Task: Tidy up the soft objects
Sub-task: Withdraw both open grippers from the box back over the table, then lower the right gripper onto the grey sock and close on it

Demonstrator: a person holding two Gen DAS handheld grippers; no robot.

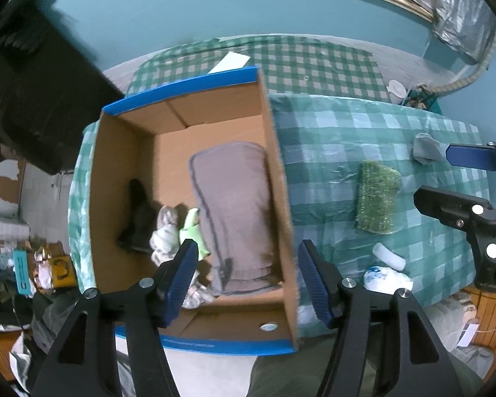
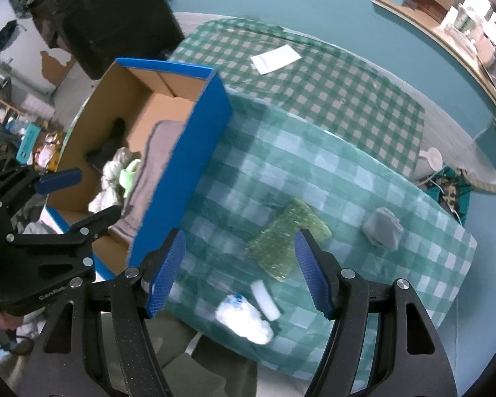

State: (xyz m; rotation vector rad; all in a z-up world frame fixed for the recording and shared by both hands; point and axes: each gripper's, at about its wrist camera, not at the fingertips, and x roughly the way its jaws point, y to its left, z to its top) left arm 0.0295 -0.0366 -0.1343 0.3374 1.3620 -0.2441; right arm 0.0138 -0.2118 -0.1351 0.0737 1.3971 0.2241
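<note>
A blue-edged cardboard box (image 1: 274, 152) (image 2: 195, 145) stands on the checked table. In it lie a grey-mauve cloth (image 1: 234, 211), a light green item (image 1: 193, 228), a white-grey bundle (image 1: 165, 235) and a dark item (image 1: 137, 218). On the table lie a green sparkly pad (image 1: 377, 195) (image 2: 284, 241), a grey sock ball (image 1: 425, 147) (image 2: 382, 228), a white roll (image 1: 388, 256) (image 2: 264, 299) and a white-blue bundle (image 1: 385, 278) (image 2: 241, 317). My left gripper (image 1: 246, 284) is open and empty above the box's near end. My right gripper (image 2: 239, 271) is open and empty above the table, near the pad.
A white paper (image 2: 274, 59) lies on the far checked cloth (image 2: 330, 76). A white dish (image 2: 431, 158) sits at the table's far right edge. A dark cabinet (image 1: 33, 92) stands behind the box. Clutter lies on the floor at the left (image 1: 33, 264).
</note>
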